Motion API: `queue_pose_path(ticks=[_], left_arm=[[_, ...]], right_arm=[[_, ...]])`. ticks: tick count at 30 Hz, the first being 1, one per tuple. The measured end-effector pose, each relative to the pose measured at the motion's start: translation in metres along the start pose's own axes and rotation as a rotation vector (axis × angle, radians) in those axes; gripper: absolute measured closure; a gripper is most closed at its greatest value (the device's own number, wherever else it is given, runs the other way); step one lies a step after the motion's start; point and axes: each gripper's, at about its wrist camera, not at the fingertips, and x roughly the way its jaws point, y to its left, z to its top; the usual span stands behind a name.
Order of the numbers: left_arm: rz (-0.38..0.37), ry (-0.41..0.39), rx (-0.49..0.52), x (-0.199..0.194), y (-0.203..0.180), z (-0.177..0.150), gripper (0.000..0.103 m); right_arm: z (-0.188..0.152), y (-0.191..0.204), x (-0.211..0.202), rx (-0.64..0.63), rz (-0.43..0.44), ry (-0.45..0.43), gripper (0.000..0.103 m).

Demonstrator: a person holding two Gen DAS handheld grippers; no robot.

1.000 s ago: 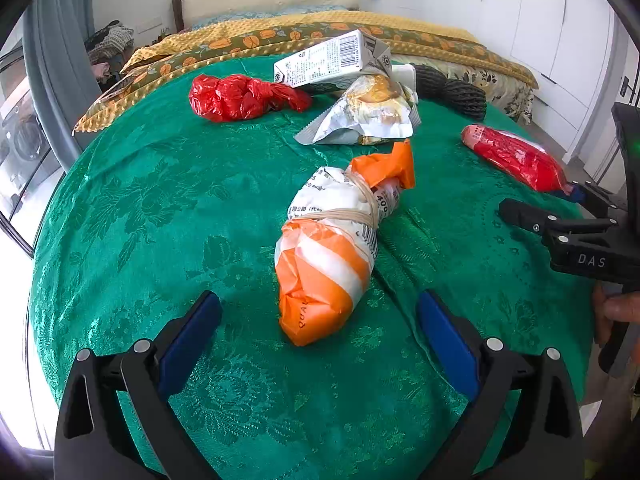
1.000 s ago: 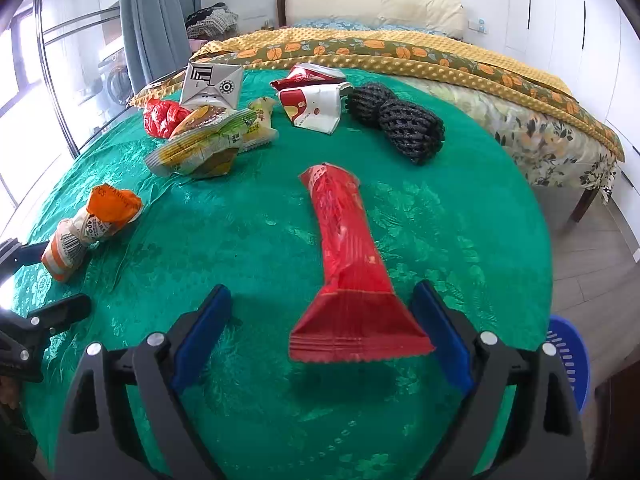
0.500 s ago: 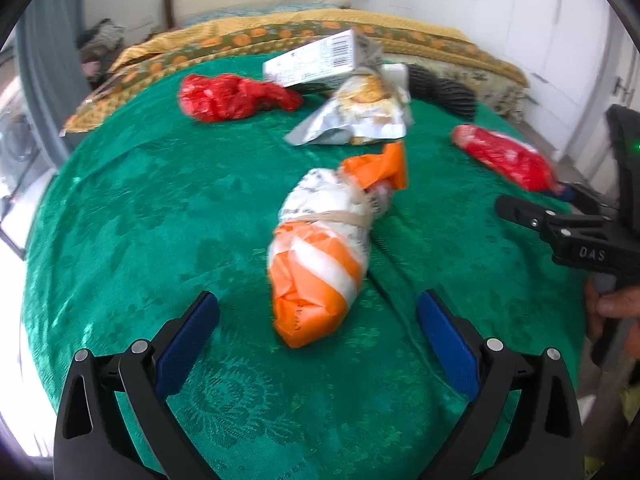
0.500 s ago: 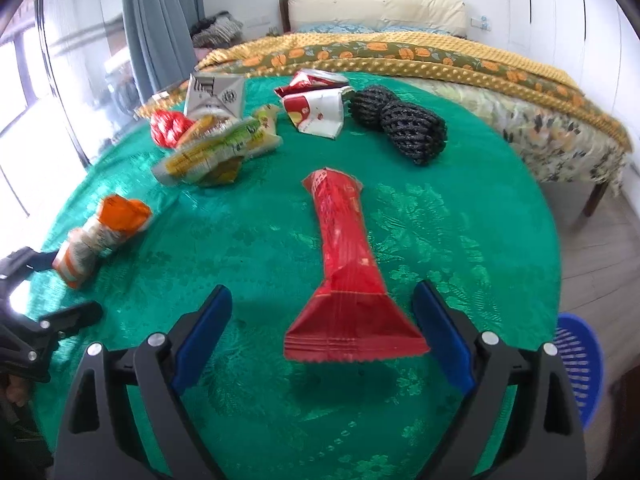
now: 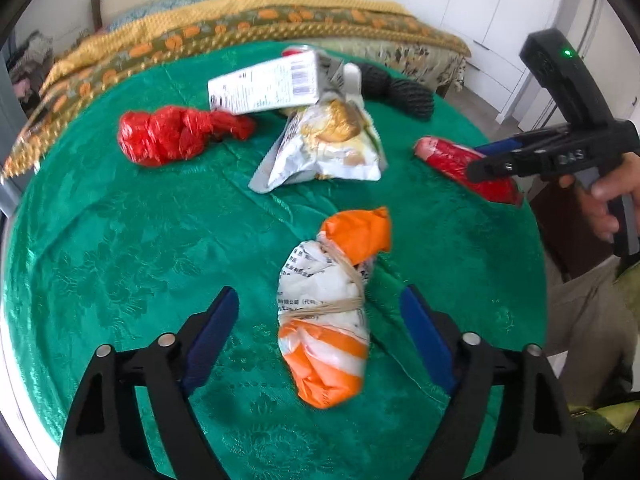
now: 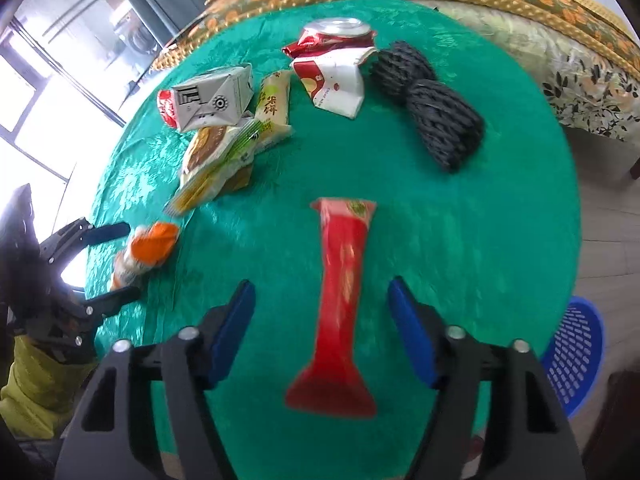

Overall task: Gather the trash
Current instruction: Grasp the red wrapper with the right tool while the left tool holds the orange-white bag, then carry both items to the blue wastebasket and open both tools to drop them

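A round table with a green cloth [image 5: 120, 240] fills both views, and a bed [image 5: 248, 12] with a yellow cover stands past its far side. A blue basket [image 6: 576, 360] sits on the floor, to the right of the right gripper's right finger. Trash lies all over the cloth. The left gripper [image 5: 320, 312] points down at an orange and white bag [image 5: 324, 320] tied with rubber bands. The bag lies between its two blue fingers [image 5: 212, 332], a bit nearer the right one, and no finger touches it. The fingers are apart and are closing in. The right gripper [image 6: 320, 304] points down at a long red wrapper [image 6: 340, 292]. The wrapper lies between its blue fingers [image 6: 234, 328] with green cloth showing on each side, so it is not pinched. These fingers are apart too and are closing. Far ahead of the left fingers lie a silver snack bag [image 5: 324, 148], a crumpled red bag [image 5: 176, 136] to its left, and a white carton [image 5: 264, 84] behind them. Far ahead of the right fingers lie two black mesh rolls [image 6: 428, 104], a torn red and white pack [image 6: 336, 76] and a yellow snack pack [image 6: 224, 160]. A hand [image 5: 600, 200] holds the right gripper at the right edge of the left view.
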Motion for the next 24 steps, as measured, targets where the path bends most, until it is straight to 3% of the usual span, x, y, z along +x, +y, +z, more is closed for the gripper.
queue_pose_path(ticks=[1,3,4,5,12,17,24], left_arm=[[-0.003,0.008,0.002,0.002,0.0,0.0,0.026],[-0.003,0.02,0.012,0.004,-0.003,0.0,0.036],[0.002,0.027,0.019,0.006,-0.005,-0.001,0.042],[0.006,0.032,0.021,0.007,-0.006,-0.001,0.058],[-0.027,-0.031,-0.035,-0.008,-0.023,0.006,0.061],[-0.088,-0.092,0.0,-0.023,-0.085,0.033,0.061],[-0.203,-0.104,0.106,0.009,-0.21,0.081,0.06]], right_arm=[[0.004,0.001,0.006,0.004,-0.011,0.019,0.053],[0.006,0.0,0.014,0.002,-0.029,0.04,0.077],[0.005,-0.002,0.015,0.007,-0.03,0.037,0.081],[0.004,-0.005,0.014,0.013,-0.024,0.027,0.086],[-0.024,-0.022,-0.029,0.049,0.057,-0.121,0.089],[-0.059,-0.062,-0.075,0.12,0.079,-0.241,0.089],[-0.122,-0.171,-0.128,0.273,-0.137,-0.349,0.089]])
